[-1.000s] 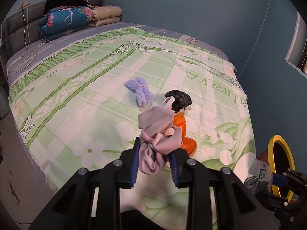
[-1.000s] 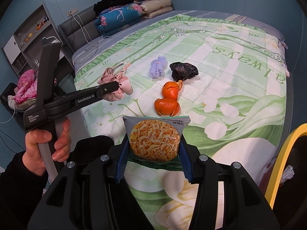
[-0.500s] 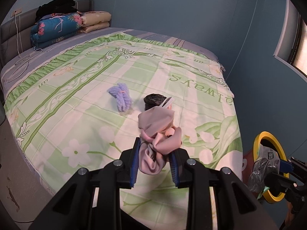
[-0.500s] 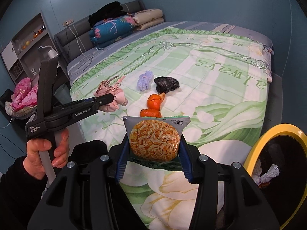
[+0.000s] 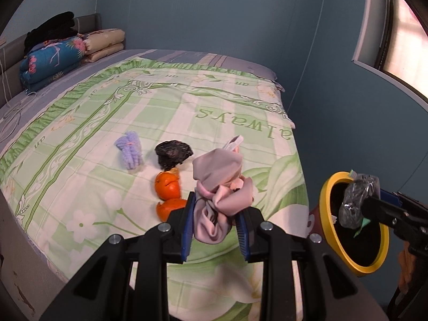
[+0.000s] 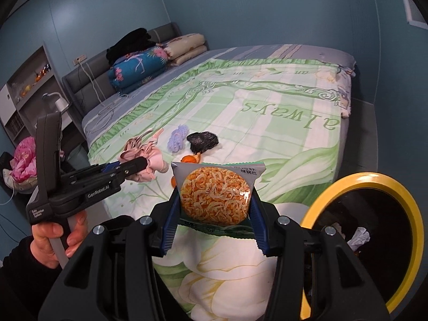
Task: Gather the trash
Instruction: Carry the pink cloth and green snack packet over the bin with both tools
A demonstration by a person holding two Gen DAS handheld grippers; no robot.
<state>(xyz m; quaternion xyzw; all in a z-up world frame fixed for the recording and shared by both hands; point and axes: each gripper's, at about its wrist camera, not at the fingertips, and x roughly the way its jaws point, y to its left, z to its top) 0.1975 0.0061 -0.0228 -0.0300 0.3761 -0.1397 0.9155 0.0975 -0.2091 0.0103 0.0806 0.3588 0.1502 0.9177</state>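
With the snack packet (image 6: pixel 215 191) clamped in the right gripper (image 6: pixel 214 223) and pink cloth (image 5: pixel 218 190) in the left gripper (image 5: pixel 215 226), both have been carried off the bed's foot edge toward the yellow-rimmed bin (image 6: pixel 385 180), so dropping is judged next.

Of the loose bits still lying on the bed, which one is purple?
The fuzzy yarn-like bundle, farthest toward the pillows. Beside it lie a crumpled black bag and orange peel; neither is purple.

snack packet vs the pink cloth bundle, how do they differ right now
The snack packet is flat, printed and stiff, upright in the right hand-held gripper; the pink cloth bundle is soft, plain and crumpled, bulging above the left hand-held gripper. The packet sits beside the yellow-rimmed bin; the bundle is over the bed. Both are clamped.
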